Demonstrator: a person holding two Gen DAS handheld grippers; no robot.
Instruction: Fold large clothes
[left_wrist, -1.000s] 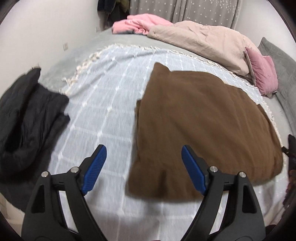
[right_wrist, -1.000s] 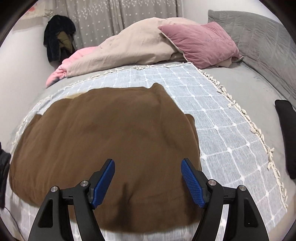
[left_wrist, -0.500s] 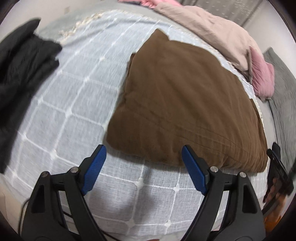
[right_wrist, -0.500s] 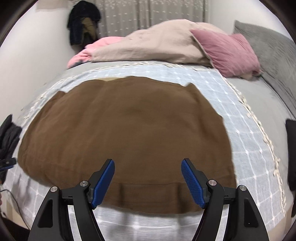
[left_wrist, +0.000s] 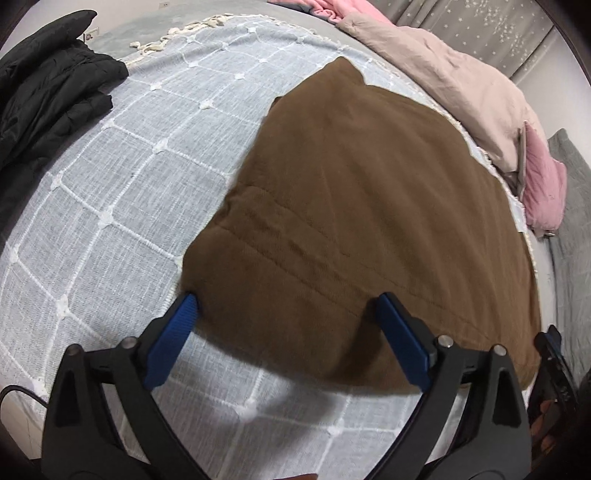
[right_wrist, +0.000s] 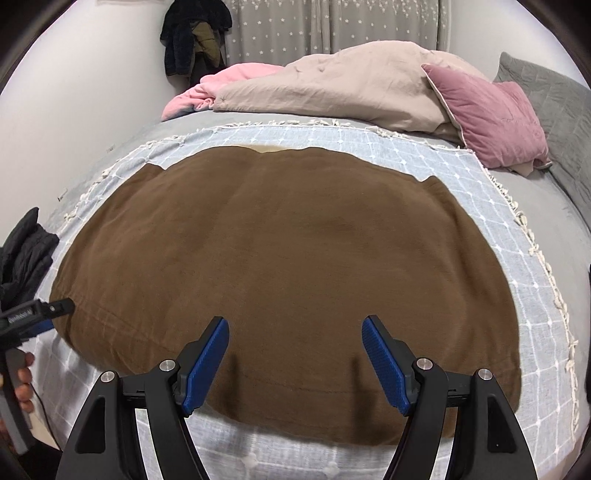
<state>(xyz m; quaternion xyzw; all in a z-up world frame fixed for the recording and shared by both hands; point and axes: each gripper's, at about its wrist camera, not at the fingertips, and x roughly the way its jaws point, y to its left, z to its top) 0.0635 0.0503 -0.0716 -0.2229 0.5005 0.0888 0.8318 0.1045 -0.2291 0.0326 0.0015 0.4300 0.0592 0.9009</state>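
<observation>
The work surface is a bed covered by a pale blue grid-pattern throw (right_wrist: 495, 229). The brown garment (right_wrist: 280, 258) lies spread flat at the centre of this throw, its near hem toward both grippers.

In the left wrist view the garment now fills far more of the frame than a second ago. The left gripper (left_wrist: 286, 334) has descended to the near hem at the garment's left corner, and its jaws have just been opening; they stand spread, straddling the hem without pinching it. The right gripper (right_wrist: 295, 363) has shifted sideways along the same hem, jaws spread and empty.

Judgement: both grippers are positioned for a two-point hem grasp preceding the first fold.

A black jacket (left_wrist: 48, 96) lies at 10 o'clock, and a beige duvet (right_wrist: 332, 92) at 12 o'clock.
</observation>
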